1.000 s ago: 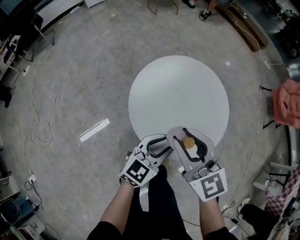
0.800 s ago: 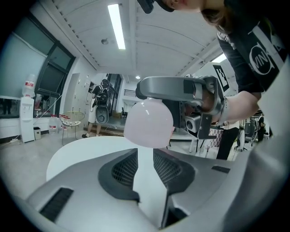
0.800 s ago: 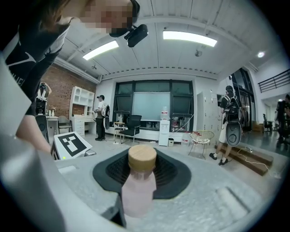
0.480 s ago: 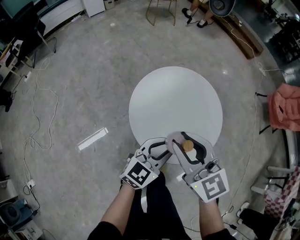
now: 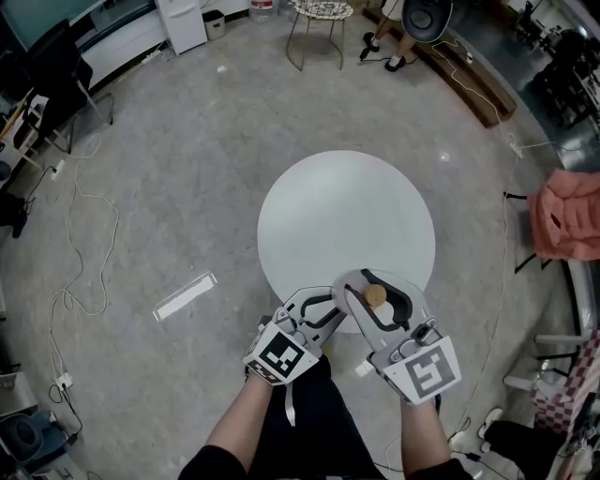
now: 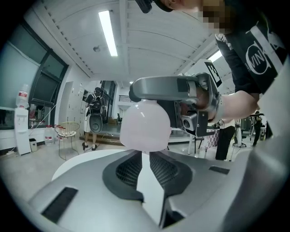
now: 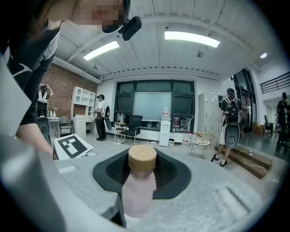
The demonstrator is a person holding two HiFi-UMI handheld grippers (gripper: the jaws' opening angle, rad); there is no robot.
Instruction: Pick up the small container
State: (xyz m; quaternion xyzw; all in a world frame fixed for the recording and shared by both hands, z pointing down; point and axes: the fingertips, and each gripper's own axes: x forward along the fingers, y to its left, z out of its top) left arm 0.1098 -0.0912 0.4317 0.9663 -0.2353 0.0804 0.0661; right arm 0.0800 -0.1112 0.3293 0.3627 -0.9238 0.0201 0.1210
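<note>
The small container is a pale pink bottle (image 7: 139, 186) with a round wooden lid (image 5: 375, 295). My right gripper (image 5: 376, 289) is shut on it and holds it upright in the air, over the near edge of the round white table (image 5: 347, 216). In the right gripper view the dark pads (image 7: 170, 174) clasp the bottle's body. My left gripper (image 5: 322, 305) hangs close to the left of it, shut and with nothing in it. In the left gripper view the bottle's rounded underside (image 6: 146, 127) floats just beyond the left gripper (image 6: 144, 159).
A white strip (image 5: 185, 295) and loose cables (image 5: 75, 244) lie on the grey floor to the left. A wire chair (image 5: 319, 14) stands beyond the table. Red cloth (image 5: 562, 216) hangs at the right. People stand in the background (image 7: 100, 115).
The table looks smaller and lower in the head view, and more of the far floor shows. Both grippers keep their places side by side, with the bottle still in the right jaws.
</note>
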